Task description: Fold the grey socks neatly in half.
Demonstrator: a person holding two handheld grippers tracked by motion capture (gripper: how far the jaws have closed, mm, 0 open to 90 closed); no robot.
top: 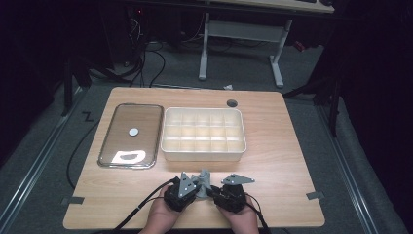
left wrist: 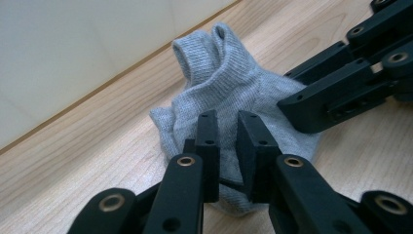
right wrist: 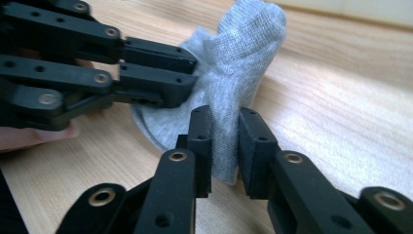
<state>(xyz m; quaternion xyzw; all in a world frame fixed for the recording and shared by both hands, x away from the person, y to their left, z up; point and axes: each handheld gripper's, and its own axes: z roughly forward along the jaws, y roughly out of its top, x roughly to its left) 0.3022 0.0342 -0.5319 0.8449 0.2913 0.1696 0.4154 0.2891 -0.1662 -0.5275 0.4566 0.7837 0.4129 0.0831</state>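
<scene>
Both grippers at 6 o'clock, near table edge, pinching one grey sock (left wrist: 229,92) between them. Left gripper (left wrist: 228,139) jaws clenched on a fold at the sock's near side; right gripper (right wrist: 225,141) jaws clenched on the other side, fabric bunched up between the pads. In the high view the sock (top: 202,176) sits on the table (top: 282,146) just in front of the hands, partly lifted, rest still touching wood.

Progress: looks early. Sock grabbed, likely being folded or bunched for stowing; nothing seems to be in the bin yet, as far as can be seen.

Further out at 12 o'clock: white compartment box (top: 203,134), cells look empty. At 10 o'clock its clear lid (top: 130,135) lies flat beside it, apart. Path from sock to box is open; only the box's near wall to clear. Beyond the table: desk legs (top: 241,46), cables on floor.
</scene>
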